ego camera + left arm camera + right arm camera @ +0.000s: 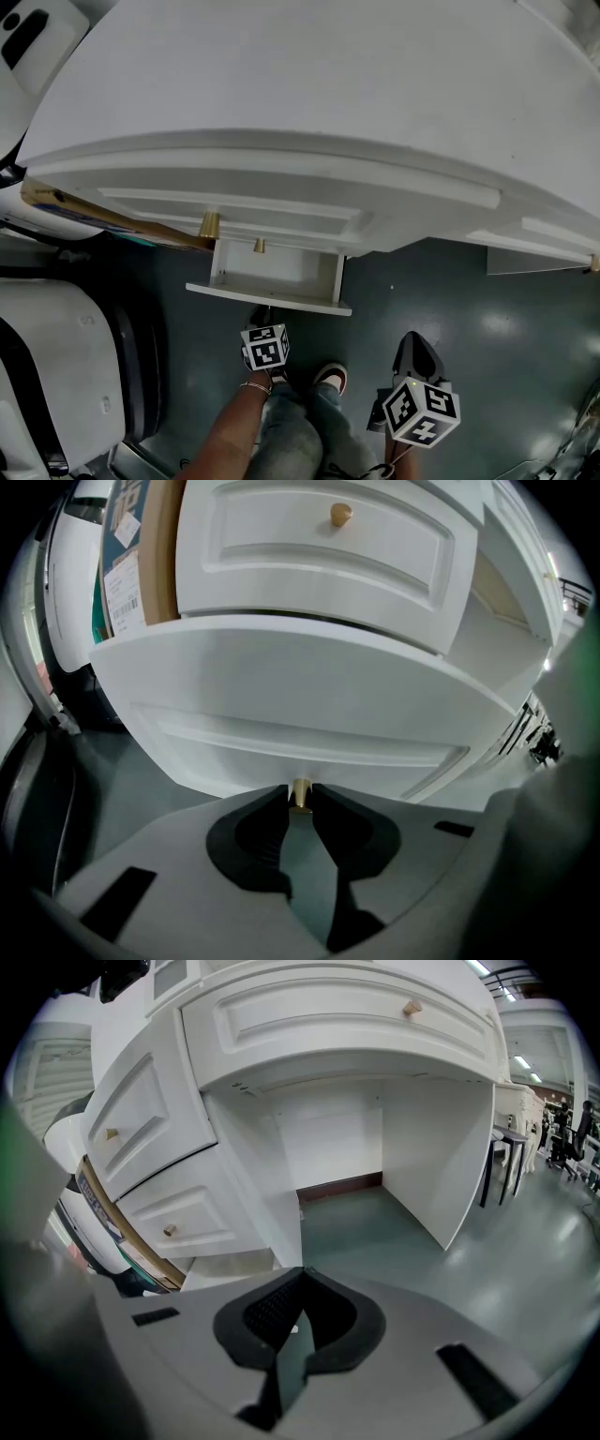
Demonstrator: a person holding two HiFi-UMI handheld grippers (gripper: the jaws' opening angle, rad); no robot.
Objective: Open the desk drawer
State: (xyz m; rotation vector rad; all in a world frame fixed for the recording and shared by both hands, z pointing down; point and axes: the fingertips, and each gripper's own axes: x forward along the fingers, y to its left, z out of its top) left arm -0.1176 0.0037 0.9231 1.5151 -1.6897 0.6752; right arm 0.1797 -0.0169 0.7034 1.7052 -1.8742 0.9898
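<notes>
Carefully now: your left tongs [300, 787] are closed on the small brass knob [301, 798] at the middle of the drawer [270, 297]. Only the very tips pinch it, right against the drawer face. In the head view the drawer stands partly out from under the white bench [281, 112], just below the middle of the frame, so the opening looks under way but not finished.

The likeliest failure is a slip. The knob is smooth and narrow, and if you pull upward or to one side instead of straight out, the pads could slide off its flared head.

A skewed pull could also rack the drawer in its opening and jam it, since you hold it at a single point.

Pull too far and the drawer may leave its guides and tip down toward your shoes [330, 377], which sit directly below it.

Your right tongs [302, 1274] are shut on nothing, at the lower right of the head view, well apart from the drawer, so they cannot catch it.
</notes>
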